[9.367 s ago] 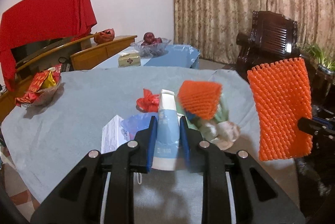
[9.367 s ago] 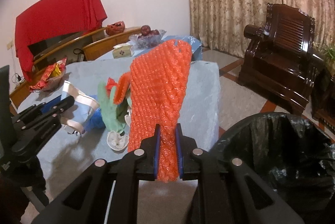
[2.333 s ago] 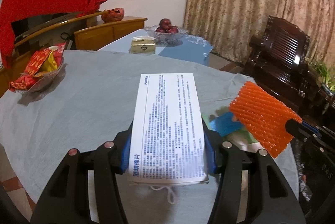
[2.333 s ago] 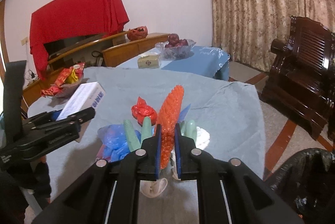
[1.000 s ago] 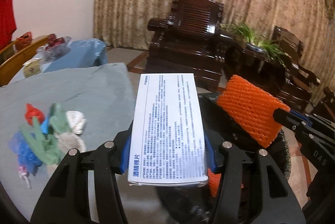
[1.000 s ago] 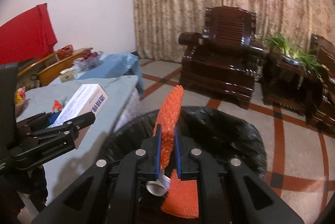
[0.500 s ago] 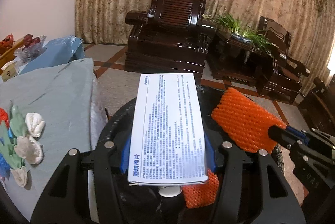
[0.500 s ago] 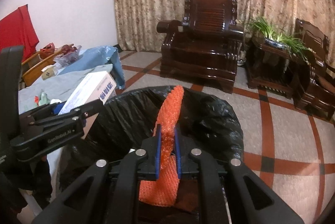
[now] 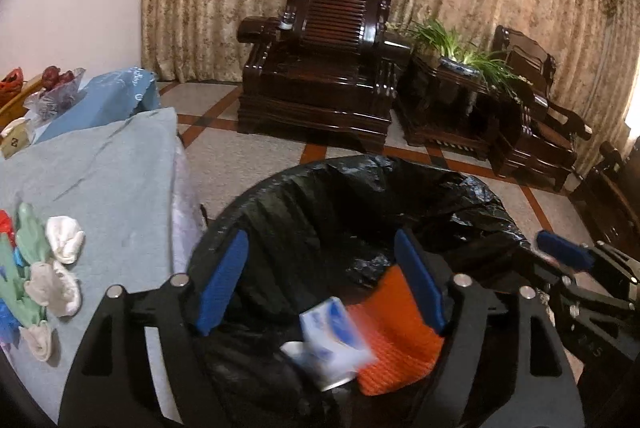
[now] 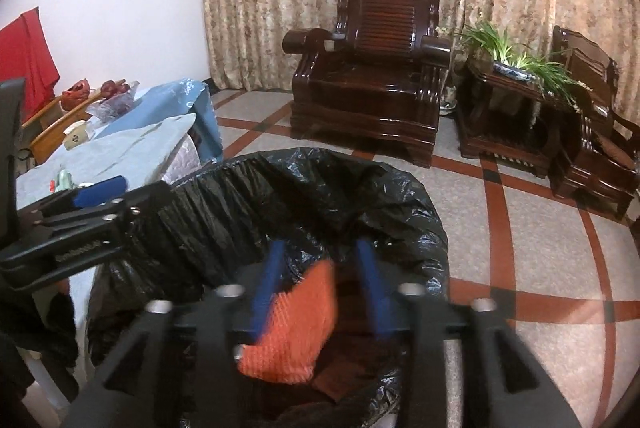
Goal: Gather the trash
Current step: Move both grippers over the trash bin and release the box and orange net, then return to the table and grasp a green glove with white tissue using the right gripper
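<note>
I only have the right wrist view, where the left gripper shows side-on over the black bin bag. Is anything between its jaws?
Observer: No. The left gripper has its jaws opening with nothing between them; a blurred white-and-blue cardboard box is below them inside the black bin bag.
Operator: What's it next to?
Observer: An orange foam net, touching the box's right side.
Operator: Trash left on the table?
Observer: Yes, crumpled green and white scraps lie on the grey tablecloth.
</note>
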Demonstrator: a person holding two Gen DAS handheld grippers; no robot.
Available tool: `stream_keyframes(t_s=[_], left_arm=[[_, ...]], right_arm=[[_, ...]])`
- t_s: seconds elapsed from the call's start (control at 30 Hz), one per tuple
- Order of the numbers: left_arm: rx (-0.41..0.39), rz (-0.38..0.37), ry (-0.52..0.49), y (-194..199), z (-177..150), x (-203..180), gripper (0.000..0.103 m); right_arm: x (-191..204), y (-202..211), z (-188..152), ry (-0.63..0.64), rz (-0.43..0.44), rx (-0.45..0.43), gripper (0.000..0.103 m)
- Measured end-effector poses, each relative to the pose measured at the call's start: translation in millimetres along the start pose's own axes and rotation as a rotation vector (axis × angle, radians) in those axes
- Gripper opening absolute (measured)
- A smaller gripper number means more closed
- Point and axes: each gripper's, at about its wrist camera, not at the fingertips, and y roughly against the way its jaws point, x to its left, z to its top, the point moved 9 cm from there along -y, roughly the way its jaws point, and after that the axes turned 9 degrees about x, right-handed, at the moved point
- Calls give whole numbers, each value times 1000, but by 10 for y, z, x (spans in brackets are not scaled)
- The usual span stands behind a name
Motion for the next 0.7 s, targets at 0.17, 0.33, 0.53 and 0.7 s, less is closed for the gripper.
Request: stream_keyframes(t_s=[0.17, 0.33, 0.53, 0.7], left_arm=[[-26, 48, 30, 195, 22, 271, 90], [-56, 122, 53, 412, 60, 640, 91], [-72, 205, 113, 686, -17, 1129, 92], [-79, 284, 160, 922, -163, 1573, 92]], right_arm=[[45, 39, 29, 5, -8, -25, 93], [261, 71, 85, 23, 31, -46, 97], [682, 38, 143, 65, 91, -52, 97], [1163, -11, 191, 118, 154, -54, 97]])
